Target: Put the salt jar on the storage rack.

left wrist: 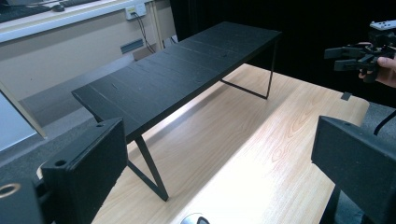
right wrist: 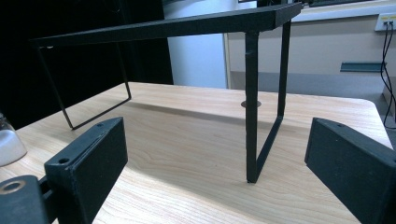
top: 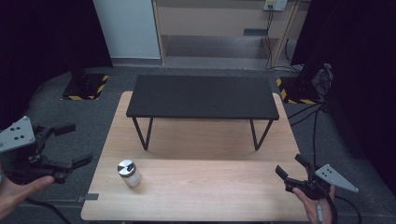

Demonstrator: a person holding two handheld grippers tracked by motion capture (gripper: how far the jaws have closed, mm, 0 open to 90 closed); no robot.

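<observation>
The shaker [top: 129,173], a small clear glass jar with a bright metal cap and pale contents, stood upright on the wooden table [top: 210,191], toward seven o'clock of the tabletop as the high view showed it. I judged it light but rigid and breakable, its glass wall smooth and likely slippery under my pads; the best hold seemed to be across the round body just below the cap, squeezed gently, since the cap's domed metal would shed a grip. In my right gripper view its edge appeared at nine o'clock [right wrist: 8,142].

The table was pale laminate with a straight grain, flat and matte. Behind the shaker, at twelve o'clock, stood a low black shelf [top: 201,96]: a thin plank top with a rough dark finish on slim bent-wire legs, stiff in appearance.

My left gripper [top: 70,146] hovered off the table's edge at nine o'clock, jaws spread wide and holding nothing. My right gripper [top: 289,170] hung near the five o'clock corner, jaws likewise apart and bare. Both were well clear of the shaker.
</observation>
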